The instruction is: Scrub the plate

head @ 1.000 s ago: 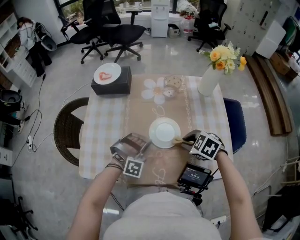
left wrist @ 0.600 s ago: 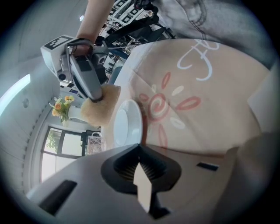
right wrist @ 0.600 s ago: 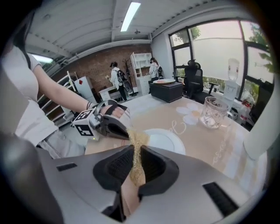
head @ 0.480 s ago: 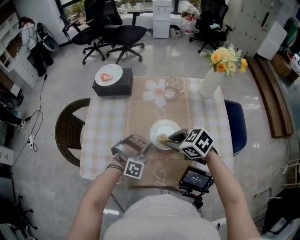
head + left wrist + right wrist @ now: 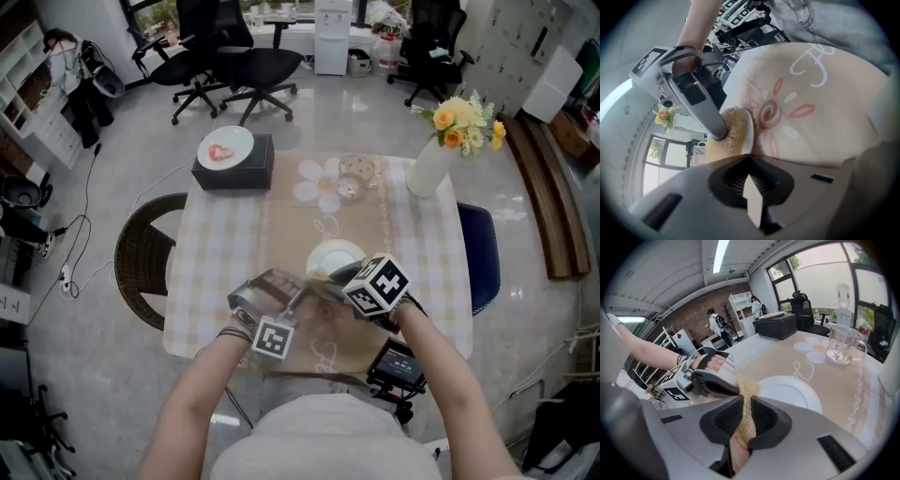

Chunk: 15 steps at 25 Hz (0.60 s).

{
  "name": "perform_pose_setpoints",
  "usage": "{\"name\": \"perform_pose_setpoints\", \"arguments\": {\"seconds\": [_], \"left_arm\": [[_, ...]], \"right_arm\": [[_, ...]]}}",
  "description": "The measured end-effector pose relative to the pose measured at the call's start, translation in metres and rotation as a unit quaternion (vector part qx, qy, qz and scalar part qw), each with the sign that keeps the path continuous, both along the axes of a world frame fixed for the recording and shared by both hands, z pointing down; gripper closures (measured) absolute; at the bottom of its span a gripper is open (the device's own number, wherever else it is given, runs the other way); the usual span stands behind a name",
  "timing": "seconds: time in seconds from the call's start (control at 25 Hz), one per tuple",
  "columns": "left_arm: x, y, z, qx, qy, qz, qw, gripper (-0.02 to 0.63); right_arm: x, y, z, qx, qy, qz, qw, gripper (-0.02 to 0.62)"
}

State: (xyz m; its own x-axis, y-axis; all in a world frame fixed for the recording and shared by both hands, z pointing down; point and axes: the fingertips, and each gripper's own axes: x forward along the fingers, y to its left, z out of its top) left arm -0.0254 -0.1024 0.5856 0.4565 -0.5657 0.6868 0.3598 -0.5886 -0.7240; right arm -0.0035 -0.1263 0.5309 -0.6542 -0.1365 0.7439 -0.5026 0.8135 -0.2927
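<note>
Plate [image 5: 337, 255]: white, lying flat on the tan runner, middle of the table [image 5: 211, 272], a little toward the near edge.
Left gripper [image 5: 300, 287]: jaws clamped on the plate's near-left rim; I can see the white edge pinched between them.
Right gripper [image 5: 325, 277]: jaws closed on a tan scrub pad [image 5: 747, 397], and its tip is on the rim right beside my left jaws.
Glass jug [image 5: 353, 175]: far edge, on the runner.
Vase [image 5: 429, 169]: far right corner, yellow flowers.
Black box [image 5: 233, 161]: far left corner, small dish on top.
</note>
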Motion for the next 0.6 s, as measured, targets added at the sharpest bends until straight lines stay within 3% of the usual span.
{"name": "perform_pose_setpoints", "arguments": {"seconds": [0.16, 0.28, 0.44, 0.6], "left_arm": [[-0.002, -0.001, 0.001, 0.002, -0.003, 0.000, 1.0000, 0.594], [-0.001, -0.011, -0.009, 0.049, -0.006, 0.004, 0.9988, 0.595], [-0.002, -0.002, 0.000, 0.009, 0.000, -0.004, 0.9999, 0.597], [-0.002, -0.001, 0.002, 0.004, -0.001, -0.001, 1.0000, 0.597]], "right_arm": [[0.004, 0.001, 0.001, 0.003, 0.007, -0.009, 1.000, 0.543], [0.011, 0.001, 0.002, 0.002, 0.008, -0.007, 1.000, 0.543], [0.027, 0.000, 0.003, -0.003, 0.011, 0.011, 1.000, 0.543], [0.044, -0.003, 0.003, -0.002, 0.017, 0.029, 0.999, 0.543]]}}
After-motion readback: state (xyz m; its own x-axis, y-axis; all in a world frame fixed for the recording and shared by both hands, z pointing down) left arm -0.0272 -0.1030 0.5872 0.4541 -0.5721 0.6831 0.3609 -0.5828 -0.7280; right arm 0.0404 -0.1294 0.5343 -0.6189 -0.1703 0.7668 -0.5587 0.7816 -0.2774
